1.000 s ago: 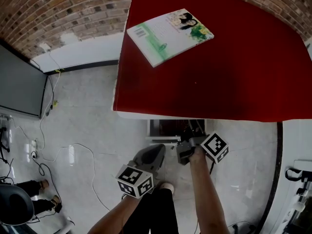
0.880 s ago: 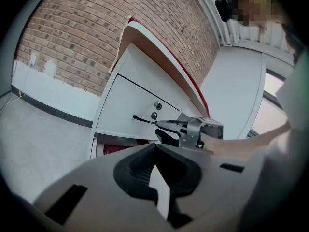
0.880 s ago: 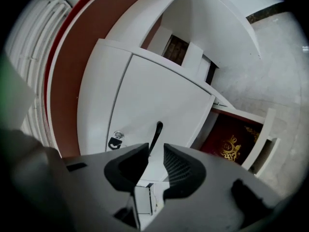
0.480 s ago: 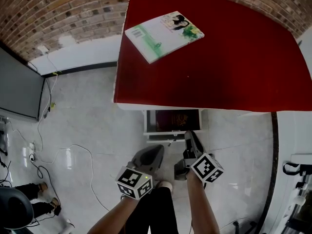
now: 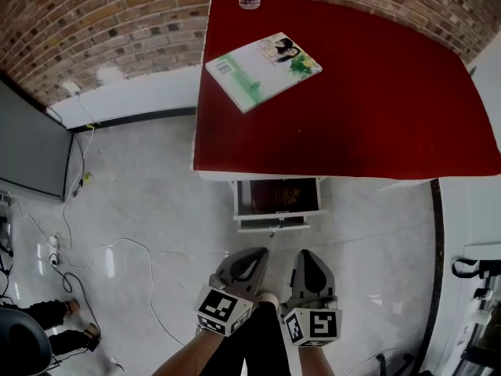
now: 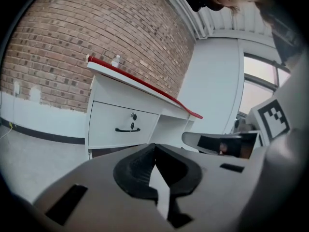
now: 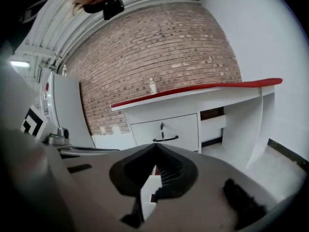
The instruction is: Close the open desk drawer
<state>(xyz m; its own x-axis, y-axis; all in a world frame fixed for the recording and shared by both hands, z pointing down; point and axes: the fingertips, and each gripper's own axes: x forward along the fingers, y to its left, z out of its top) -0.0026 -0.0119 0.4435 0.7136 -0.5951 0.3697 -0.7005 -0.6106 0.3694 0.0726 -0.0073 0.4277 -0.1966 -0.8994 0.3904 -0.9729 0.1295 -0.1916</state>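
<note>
Left tool [image 5: 257,252] shut, right tool [image 5: 304,254] just closed, both empty, near the drawer [image 5: 275,200]. It is probably light and free-sliding, so push its front panel [image 5: 272,224].

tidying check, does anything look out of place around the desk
The desk drawer stands pulled out from under the red desk top. The book lies skewed to its edges.

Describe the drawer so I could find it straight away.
Start at the red-topped desk against the brick wall. Below its near edge a white drawer sticks out, open, dark inside. Its front bears a black handle with a key lock above, unlike the plain white panels beside it.
</note>
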